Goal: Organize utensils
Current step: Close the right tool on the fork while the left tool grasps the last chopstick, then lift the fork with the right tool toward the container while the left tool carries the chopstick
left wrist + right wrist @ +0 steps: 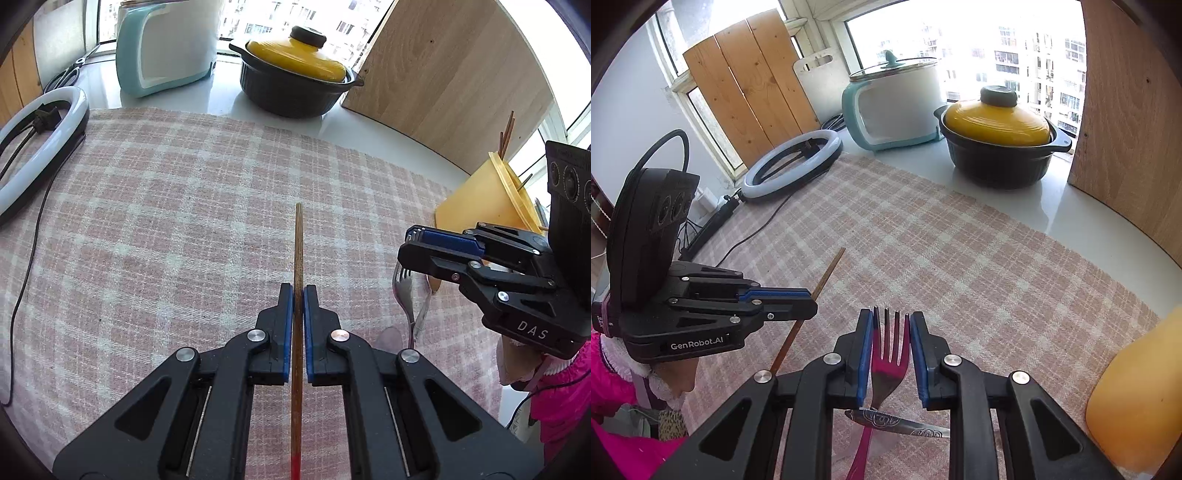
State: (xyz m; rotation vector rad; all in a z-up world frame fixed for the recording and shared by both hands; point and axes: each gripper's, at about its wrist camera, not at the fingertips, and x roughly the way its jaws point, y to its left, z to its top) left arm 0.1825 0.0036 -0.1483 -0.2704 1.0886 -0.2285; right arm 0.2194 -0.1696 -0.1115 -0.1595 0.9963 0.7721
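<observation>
Lifting stage: both utensils gripped, held above the checked cloth (166, 206).
Left gripper (298, 295): jaws narrow, clamped on a wooden chopstick (298, 251) that runs forward between the pads.
Right gripper (891, 332): jaws narrowly set, pads pressing a fork (890, 362) at its head; a second metal piece (901, 424) crosses beneath.
Holder: yellow utensil holder (480, 199) right of the right claw, chopsticks already in it.
Next move, judged: carry both to the holder, tip handles down.

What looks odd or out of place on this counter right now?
The yellow plastic utensil holder lies tipped on its side at the checked cloth's edge, wooden chopsticks poking out. Nothing looks spilled or broken.
</observation>
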